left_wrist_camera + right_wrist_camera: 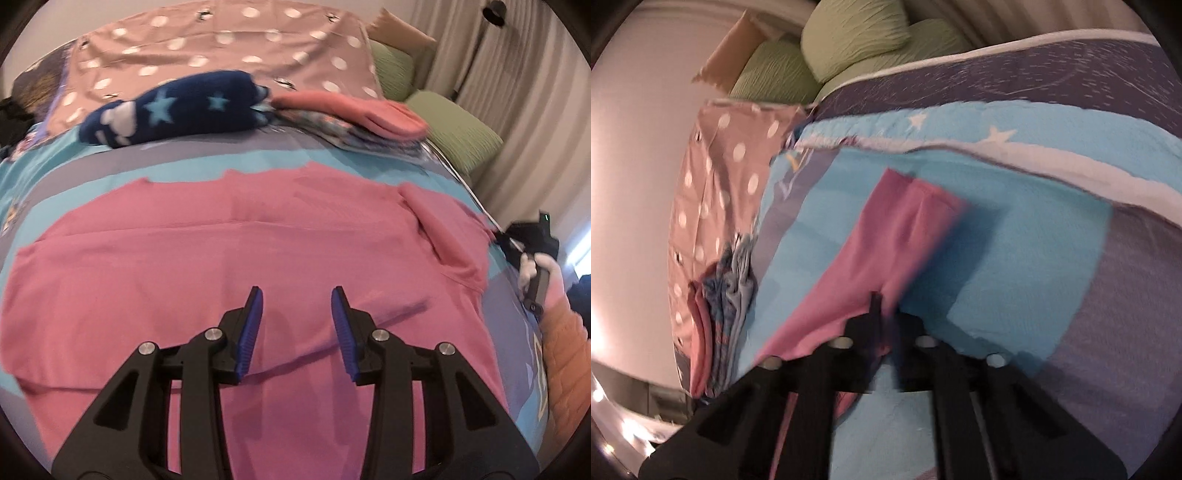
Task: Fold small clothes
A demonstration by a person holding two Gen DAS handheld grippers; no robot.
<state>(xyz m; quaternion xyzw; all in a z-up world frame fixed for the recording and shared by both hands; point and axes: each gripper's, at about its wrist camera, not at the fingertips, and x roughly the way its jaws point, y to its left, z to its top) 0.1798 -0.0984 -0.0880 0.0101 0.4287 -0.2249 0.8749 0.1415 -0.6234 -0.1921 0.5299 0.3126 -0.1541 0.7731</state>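
A pink shirt lies spread flat on the blue and purple bedspread. My left gripper is open and empty, hovering just above the shirt's near middle. My right gripper is shut on the shirt's sleeve and holds it lifted over the bedspread. In the left wrist view the right gripper shows at the shirt's right edge, pinching the sleeve, which is folded partly inward.
A stack of folded clothes and a navy star-patterned garment lie at the far side. The stack also shows in the right wrist view. A dotted pink pillow and green cushions sit behind. Curtains hang at right.
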